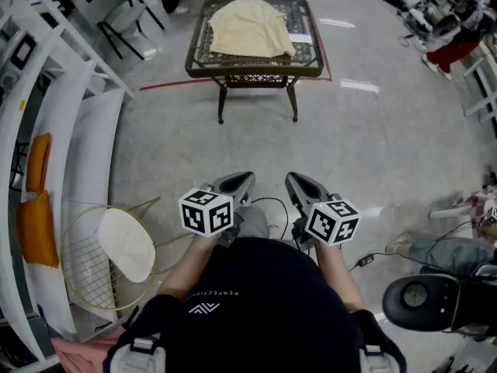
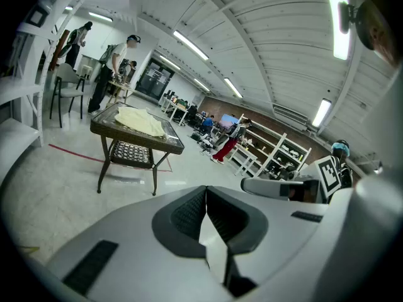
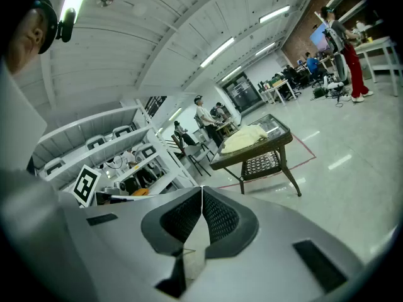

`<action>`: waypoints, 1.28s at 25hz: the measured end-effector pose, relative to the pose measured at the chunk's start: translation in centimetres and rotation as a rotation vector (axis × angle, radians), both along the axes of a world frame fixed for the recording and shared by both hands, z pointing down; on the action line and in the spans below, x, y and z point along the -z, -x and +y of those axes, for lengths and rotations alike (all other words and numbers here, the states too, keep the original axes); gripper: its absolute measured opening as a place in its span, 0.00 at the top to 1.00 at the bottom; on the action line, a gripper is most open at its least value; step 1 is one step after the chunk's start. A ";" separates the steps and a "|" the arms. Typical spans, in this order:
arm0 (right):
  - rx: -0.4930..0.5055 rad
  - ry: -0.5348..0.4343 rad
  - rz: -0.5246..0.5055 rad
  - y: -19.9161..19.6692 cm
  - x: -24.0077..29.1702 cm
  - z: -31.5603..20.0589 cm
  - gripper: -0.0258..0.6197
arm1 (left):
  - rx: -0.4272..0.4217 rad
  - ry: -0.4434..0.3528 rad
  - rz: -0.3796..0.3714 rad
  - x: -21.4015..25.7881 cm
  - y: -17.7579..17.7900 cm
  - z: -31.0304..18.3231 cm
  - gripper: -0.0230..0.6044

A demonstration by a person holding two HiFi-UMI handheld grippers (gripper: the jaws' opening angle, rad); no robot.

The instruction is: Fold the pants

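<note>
your left gripper (image 1: 245,177) and right gripper (image 1: 292,178) sit near 6 o'clock, both pressed together, empty. the pants (image 1: 250,26) lie on the table (image 1: 252,71) at 12 o'clock, well apart from them.

One dark metal-framed bench (image 1: 252,71) with a glass top, lattice lower shelf (image 2: 132,151), four legs on the grey polished floor (image 1: 349,146). Cream fabric pants (image 1: 250,26) lie loosely bunched on the top, covering left and centre. Small white card (image 1: 300,38) sits flat at the top's right edge, just beside the pants. Red tape line (image 1: 167,84) on the floor runs out from the bench's near-left leg.
</note>
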State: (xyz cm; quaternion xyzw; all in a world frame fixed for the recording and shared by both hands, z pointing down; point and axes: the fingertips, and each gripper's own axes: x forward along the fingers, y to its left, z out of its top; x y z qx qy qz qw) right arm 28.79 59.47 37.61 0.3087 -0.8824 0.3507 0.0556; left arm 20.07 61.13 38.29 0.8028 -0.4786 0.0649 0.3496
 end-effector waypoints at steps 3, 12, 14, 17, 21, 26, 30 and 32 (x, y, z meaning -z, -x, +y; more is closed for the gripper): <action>0.008 0.001 0.004 -0.1 -0.1 -0.1 0.90 | 0.012 0.005 -0.005 0.0 0.0 0.2 0.95; 0.007 0.002 0.012 0.8 -1.0 -0.6 0.90 | 0.019 0.003 0.000 -0.9 1.4 -0.7 0.95; -0.013 0.008 0.000 0.6 -1.2 -1.3 0.90 | 0.002 -0.006 0.005 -1.0 1.4 -1.6 0.95; -0.030 0.009 0.007 0.8 -1.1 -2.6 0.90 | -0.016 -0.005 0.004 -1.2 1.8 -2.9 0.95; -0.019 0.002 0.018 2.4 -0.9 -4.7 0.90 | -0.003 -0.006 0.006 -1.0 3.7 -5.0 0.95; -0.003 0.050 0.007 5.6 -0.8 -6.9 0.90 | 0.021 0.012 0.000 -1.1 7.5 -7.3 0.95; -0.023 0.051 0.018 8.0 -0.9 -9.2 0.90 | 0.018 0.022 -0.003 -1.4 10.4 -9.1 0.95; -0.040 0.064 0.019 9.0 -1.3 -10.4 0.90 | 0.009 0.031 -0.004 -1.7 11.7 -9.9 0.95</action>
